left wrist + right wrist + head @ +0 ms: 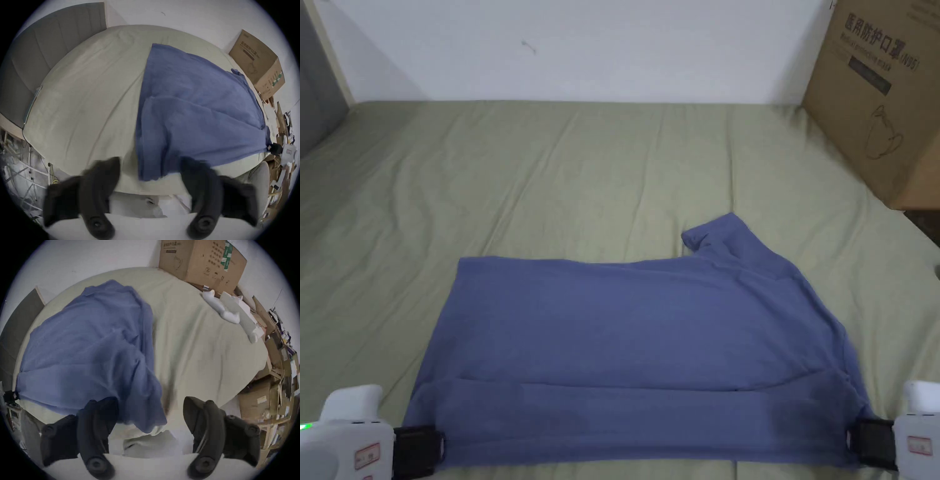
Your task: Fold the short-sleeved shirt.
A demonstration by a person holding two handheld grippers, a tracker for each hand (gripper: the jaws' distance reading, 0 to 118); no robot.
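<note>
I see the blue shirt (637, 350) spread across the green bedsheet (581, 175), well short of the cardboard box (881, 94) that sits at the sheet's far right corner. A band along the shirt's near edge is doubled over; one sleeve (715, 234) points toward the box. My left gripper (150, 164) sits at the near hem corner farthest from the box, jaws spread apart with cloth lying between them. My right gripper (150, 404) sits at the near corner on the box side, jaws likewise spread; the blur leaves me unsure whether either pad touches fabric.
</note>
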